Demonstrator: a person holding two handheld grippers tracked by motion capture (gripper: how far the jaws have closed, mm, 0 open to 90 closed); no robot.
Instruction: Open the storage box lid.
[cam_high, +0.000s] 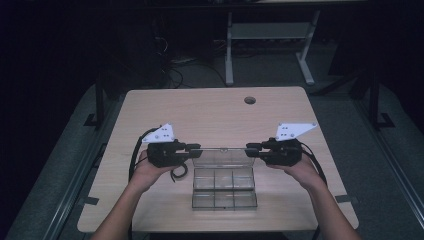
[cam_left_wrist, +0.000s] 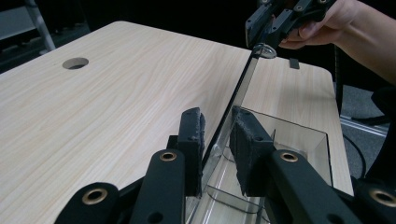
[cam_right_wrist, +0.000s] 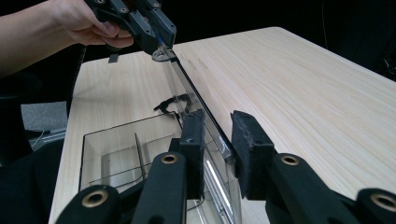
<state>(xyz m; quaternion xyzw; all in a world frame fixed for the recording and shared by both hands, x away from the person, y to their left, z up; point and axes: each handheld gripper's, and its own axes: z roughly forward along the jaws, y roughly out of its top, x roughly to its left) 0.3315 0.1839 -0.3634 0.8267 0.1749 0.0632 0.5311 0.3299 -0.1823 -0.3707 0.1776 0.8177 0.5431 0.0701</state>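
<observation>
A clear plastic compartment box lies open on the wooden table, near its front edge. Its clear lid stands upright along the far side of the box. My left gripper pinches the lid's left end, and in the left gripper view the lid's edge runs between the pads of the left gripper. My right gripper grips the lid's right end in the same way, the right gripper straddling the lid's edge. The two grippers point at each other.
A round cable hole sits in the tabletop at the back. A loop of black cable lies on the table under the left hand. A white desk frame stands on the dark floor beyond the table.
</observation>
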